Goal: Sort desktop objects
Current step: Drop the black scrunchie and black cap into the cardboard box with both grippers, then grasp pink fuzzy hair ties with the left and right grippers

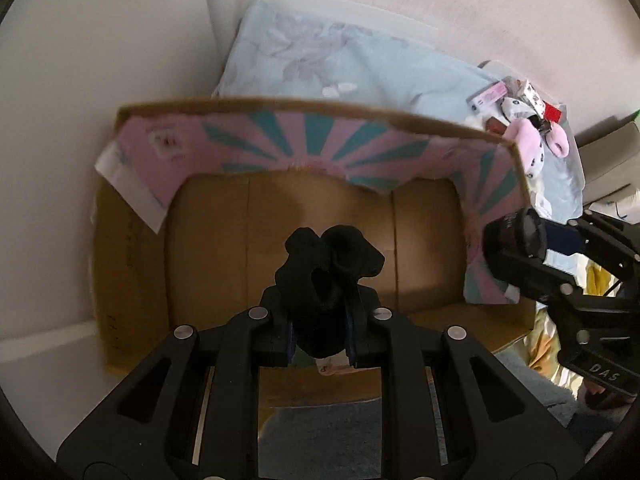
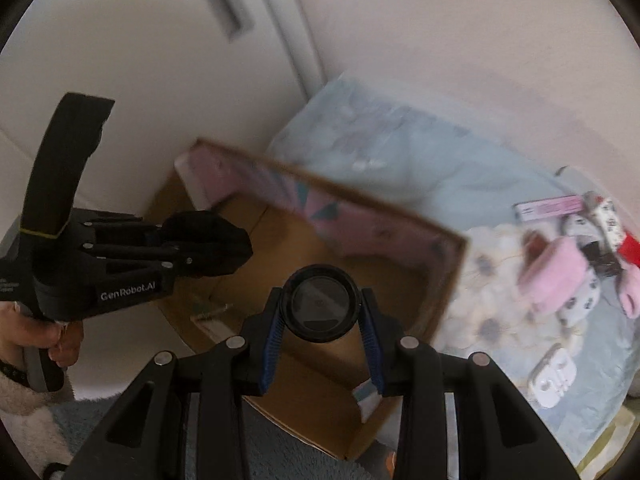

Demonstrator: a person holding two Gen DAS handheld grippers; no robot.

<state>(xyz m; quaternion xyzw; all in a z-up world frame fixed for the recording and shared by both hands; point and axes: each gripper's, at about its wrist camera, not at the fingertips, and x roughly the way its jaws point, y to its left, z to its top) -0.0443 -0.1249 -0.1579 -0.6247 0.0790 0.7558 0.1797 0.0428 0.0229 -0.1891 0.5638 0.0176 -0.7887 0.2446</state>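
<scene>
While both loads hang over the open cardboard box (image 1: 280,224), likely for dropping in, the left gripper (image 1: 320,320) is clamped on one black sock bundle (image 1: 328,264) above the box floor. The right gripper (image 2: 320,340) pinches one black round-lidded container (image 2: 320,304) near the box's right wall — one box, two held items, several more unsorted on the blue bedding (image 2: 440,184).

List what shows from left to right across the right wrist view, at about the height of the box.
Left gripper shut on a bundle of black fabric → open brown cardboard box with a pink and teal lining → right gripper shut on a black round cylinder → pink plush slipper on pale blue bedding.
</scene>
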